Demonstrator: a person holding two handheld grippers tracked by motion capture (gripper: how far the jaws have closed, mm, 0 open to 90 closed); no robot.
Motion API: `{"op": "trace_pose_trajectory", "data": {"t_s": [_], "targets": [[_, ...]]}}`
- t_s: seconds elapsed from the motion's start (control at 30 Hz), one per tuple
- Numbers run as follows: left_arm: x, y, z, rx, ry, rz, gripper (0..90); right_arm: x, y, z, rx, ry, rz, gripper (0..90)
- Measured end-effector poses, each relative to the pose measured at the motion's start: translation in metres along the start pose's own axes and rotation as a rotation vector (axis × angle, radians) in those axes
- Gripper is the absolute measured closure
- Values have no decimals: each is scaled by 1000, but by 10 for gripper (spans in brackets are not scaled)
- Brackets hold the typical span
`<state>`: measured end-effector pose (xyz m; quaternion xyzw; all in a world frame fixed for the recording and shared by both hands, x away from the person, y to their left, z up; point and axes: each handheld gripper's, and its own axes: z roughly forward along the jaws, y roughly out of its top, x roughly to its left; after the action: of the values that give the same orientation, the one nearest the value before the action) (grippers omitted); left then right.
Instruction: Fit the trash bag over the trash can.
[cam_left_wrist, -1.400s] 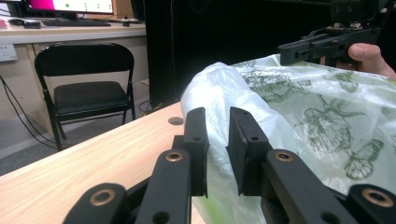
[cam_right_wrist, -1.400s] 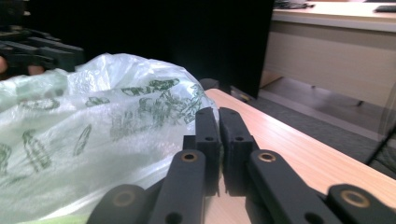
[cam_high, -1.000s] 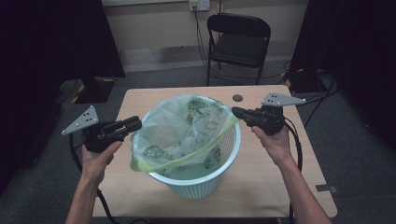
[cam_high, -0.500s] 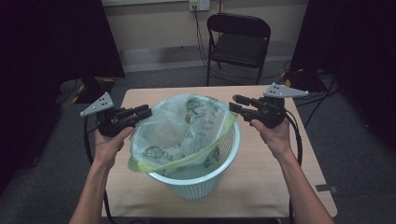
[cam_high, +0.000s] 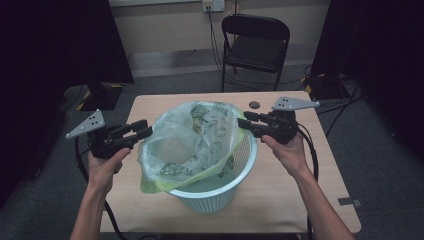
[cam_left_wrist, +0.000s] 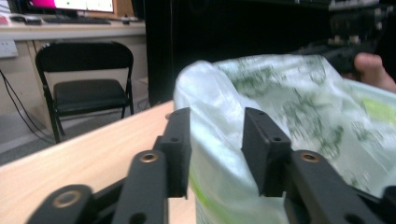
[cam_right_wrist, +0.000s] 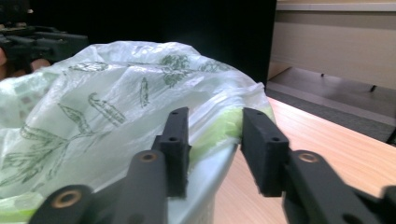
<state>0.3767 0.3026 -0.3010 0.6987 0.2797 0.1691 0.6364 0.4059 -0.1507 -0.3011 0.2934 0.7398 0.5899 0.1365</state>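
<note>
Light wood table (cam_high: 300, 190) — grey floor (cam_high: 385, 150), black folding chair (cam_high: 256, 47)

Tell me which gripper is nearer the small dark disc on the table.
Right. The right gripper is at the bag's far-right edge, just short of the disc. The left gripper is across the basket, at the bag's left edge.

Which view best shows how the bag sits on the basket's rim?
The high view: the whole bag drapes over the white basket, covering most of the rim. The left gripper view shows only bag film between its jaws; the right gripper view shows the green hem at the rim.
</note>
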Motion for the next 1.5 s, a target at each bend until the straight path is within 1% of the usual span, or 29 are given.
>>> {"op": "trace_pose_trajectory", "data": {"t_s": [0.07, 0.1, 0.13, 0.17, 0.2, 0.23, 0.3, 0.33, 0.37, 0.4, 0.5, 0.57, 0.6, 0.63, 0.73, 0.77, 0.87, 0.9, 1.03, 1.07, 1.13, 1.23, 1.27, 1.3, 1.33, 1.37, 1.43, 1.47, 1.5], "targets": [[8, 6, 11, -25, 8, -20, 582, -4, 4, 4, 3, -4, -1, 717], [8, 6, 11, -25, 8, -20, 580, -4, 4, 4, 3, -4, -1, 717], [11, 8, 15, -25, 11, -19, 580, -7, 6, 5, 1, -3, -1, 734], [13, 9, 19, -33, 9, -24, 571, -11, 10, 11, 14, 16, -17, 740], [15, 10, 23, -34, 3, -30, 571, -11, 10, 11, 14, 16, -17, 740], [17, 10, 31, -18, -7, -33, 564, -14, 13, 18, 28, 27, -27, 744], [18, 10, 35, -8, -13, -30, 598, -16, 15, 26, 38, 39, -42, 735], [19, 8, 38, -2, -32, -32, 598, -16, 15, 26, 38, 39, -42, 735], [18, 7, 40, 15, -44, -26, 639, -17, 17, 28, 42, 40, -43, 725], [17, 5, 41, 28, -46, -15, 639, -17, 17, 28, 42, 40, -43, 725], [12, 0, 40, 50, -59, 0, 698, -15, 18, 26, 32, 37, -50, 769], [9, -2, 38, 49, -67, 3, 711, -13, 19, 22, 21, 16, -62, 799], [8, -3, 36, 44, -67, -3, 707, -12, 19, 19, 13, 12, -66, 863], [7, -3, 34, 45, -65, 1, 705, -12, 19, 17, 1, 20, -62, 884], [4, -4, 30, 43, -57, 8, 689, -7, 17, 4, -6, -9, -82, 900], [4, -4, 30, 43, -57, 8, 688, -7, 17, 4, -6, -9, -82, 900], [2, -4, 29, 43, -65, 15, 691, -8, 11, -9, -23, -25, -71, 900], [0, -4, 30, 44, -67, 20, 694, -9, 5, -15, -33, -38, -59, 900], [-3, -4, 31, 53, -64, 23, 683, -12, -5, -22, -55, -45, -35, 900], [-4, -4, 32, 58, -60, 25, 637, -15, -13, -22, -46, -58, -16, 900], [-4, -3, 32, 59, -40, 23, 613, -16, -15, -21, -40, -58, -13, 900], [0, -2, 32, 32, -34, 2, 584, -18, -24, -17, -22, -51, -5, 900], [3, -1, 33, 27, -36, -7, 583, -18, -30, -14, 0, -50, -5, 900], [3, -1, 33, 27, -36, -7, 589, -18, -30, -14, 0, -50, -5, 900], [5, -1, 36, 35, -51, -7, 605, -20, -37, -10, 13, -40, 4, 900], [5, -1, 36, 35, -51, -7, 635, -20, -37, -10, 13, -40, 4, 900], [4, -2, 39, 46, -65, -4, 638, -22, -41, -8, 2, -23, 16, 900], [3, -2, 40, 50, -75, 2, 693, -23, -43, -8, -5, -14, 27, 900], [2, -3, 40, 50, -64, 11, 693, -23, -43, -8, -5, -14, 27, 900]]}}
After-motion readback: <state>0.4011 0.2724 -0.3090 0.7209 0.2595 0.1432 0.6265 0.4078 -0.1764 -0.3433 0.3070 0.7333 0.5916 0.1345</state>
